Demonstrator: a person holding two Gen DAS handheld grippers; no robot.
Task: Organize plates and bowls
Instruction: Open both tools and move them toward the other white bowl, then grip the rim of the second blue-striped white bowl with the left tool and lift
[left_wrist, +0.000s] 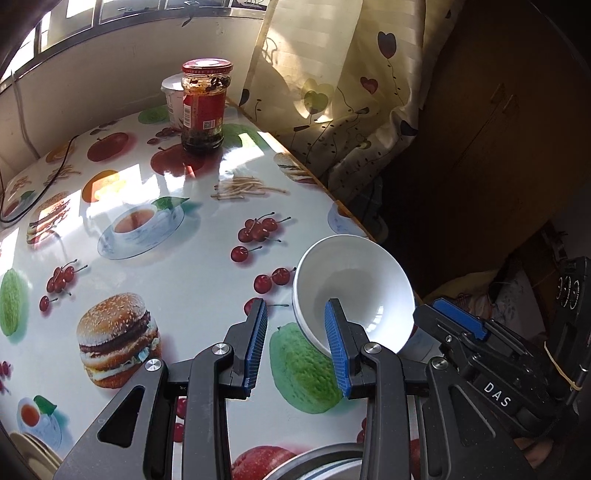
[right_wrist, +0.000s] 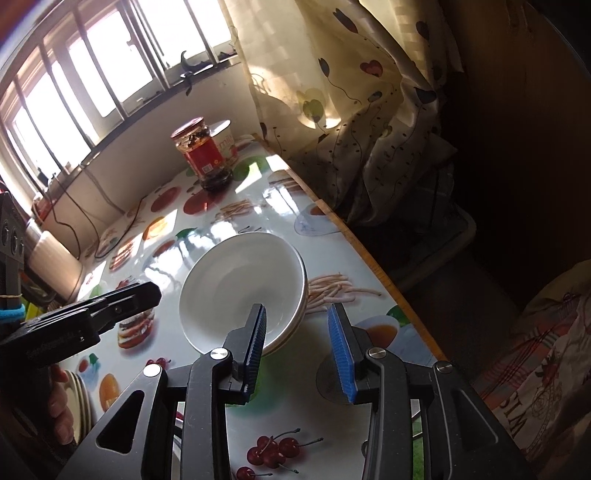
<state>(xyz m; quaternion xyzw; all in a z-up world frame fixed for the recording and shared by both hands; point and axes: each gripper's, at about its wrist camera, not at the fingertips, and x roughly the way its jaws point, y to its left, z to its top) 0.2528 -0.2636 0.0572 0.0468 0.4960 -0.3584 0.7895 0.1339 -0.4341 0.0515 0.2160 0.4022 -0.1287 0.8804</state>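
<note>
A stack of white bowls (left_wrist: 354, 284) sits near the table's right edge; it also shows in the right wrist view (right_wrist: 243, 284). My left gripper (left_wrist: 297, 347) is open and empty, its right finger over the near rim of the bowls. My right gripper (right_wrist: 299, 343) is open and empty, its left finger at the bowls' near rim; it also shows at the right in the left wrist view (left_wrist: 458, 325). A stack of plates (right_wrist: 79, 402) lies at the table's near left, and a plate rim (left_wrist: 317, 461) shows below my left gripper.
A red-labelled jar (left_wrist: 205, 107) and a white tub (left_wrist: 173, 98) stand at the far end of the fruit-print table (left_wrist: 184, 266). A black cable (left_wrist: 55, 173) trails at the far left. A curtain (left_wrist: 351, 92) hangs past the table's right edge (right_wrist: 373, 266).
</note>
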